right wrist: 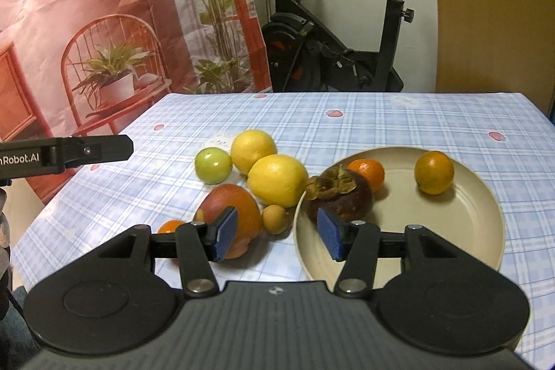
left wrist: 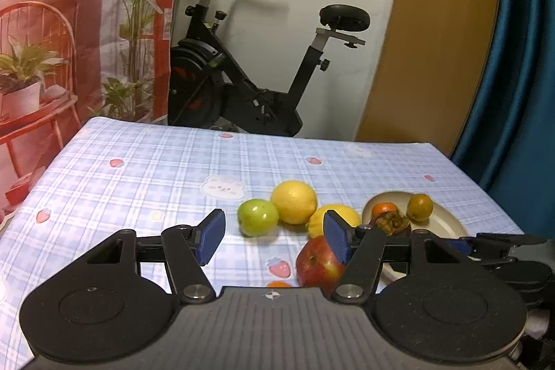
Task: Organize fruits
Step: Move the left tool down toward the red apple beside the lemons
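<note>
Both my grippers, left [left wrist: 274, 238] and right [right wrist: 277, 233], gape empty. Ribbed blue pads [right wrist: 225, 233]; glossy round lemons [right wrist: 277, 179]. Only right view shows beige plate [right wrist: 451, 231] whole.

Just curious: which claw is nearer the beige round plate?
Right. The right claw hovers over the beige round plate's near-left rim; the left claw is off to its left, above the tablecloth.
</note>
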Demonstrator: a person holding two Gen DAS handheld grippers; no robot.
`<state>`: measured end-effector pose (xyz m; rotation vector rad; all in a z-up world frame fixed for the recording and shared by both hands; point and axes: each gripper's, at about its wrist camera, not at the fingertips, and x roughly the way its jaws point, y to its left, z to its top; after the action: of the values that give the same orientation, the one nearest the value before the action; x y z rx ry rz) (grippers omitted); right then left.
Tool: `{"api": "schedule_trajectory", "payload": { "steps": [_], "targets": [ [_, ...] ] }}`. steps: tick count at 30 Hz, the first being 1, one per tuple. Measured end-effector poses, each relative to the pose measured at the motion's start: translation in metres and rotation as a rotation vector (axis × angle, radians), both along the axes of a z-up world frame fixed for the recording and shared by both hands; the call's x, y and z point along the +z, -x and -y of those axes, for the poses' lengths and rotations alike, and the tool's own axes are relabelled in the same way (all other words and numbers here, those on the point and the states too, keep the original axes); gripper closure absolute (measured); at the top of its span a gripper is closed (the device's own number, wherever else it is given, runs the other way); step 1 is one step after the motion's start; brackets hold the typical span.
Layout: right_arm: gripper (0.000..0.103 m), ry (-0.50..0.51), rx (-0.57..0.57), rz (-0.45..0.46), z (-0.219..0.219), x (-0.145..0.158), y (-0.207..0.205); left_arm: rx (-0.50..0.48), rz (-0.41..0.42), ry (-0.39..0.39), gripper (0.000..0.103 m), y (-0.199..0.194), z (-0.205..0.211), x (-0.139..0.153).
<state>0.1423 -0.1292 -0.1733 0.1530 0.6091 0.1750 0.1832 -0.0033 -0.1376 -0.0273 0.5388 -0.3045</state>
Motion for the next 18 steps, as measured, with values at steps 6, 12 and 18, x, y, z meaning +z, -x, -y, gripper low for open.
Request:
{"api": "schedule_trajectory", "payload": {
  "steps": [6,12,18],
  "targets": [
    [0.048,-0.011,0.031,-0.019,-0.005,-0.008,0.005,0.030,-0.018,-0.005,0.038,0.009,-0.010,-0.009],
    [0.044,-0.016,0.054,-0.046,-0.010,-0.013,0.001,0.052,-0.037,0.041,0.038,0.010,-0.022,-0.017],
    [0.035,-0.005,0.077,-0.061,-0.014,-0.018,-0.001,0.069,-0.055,0.047,0.037,0.010,-0.022,-0.025]
  ]
}}
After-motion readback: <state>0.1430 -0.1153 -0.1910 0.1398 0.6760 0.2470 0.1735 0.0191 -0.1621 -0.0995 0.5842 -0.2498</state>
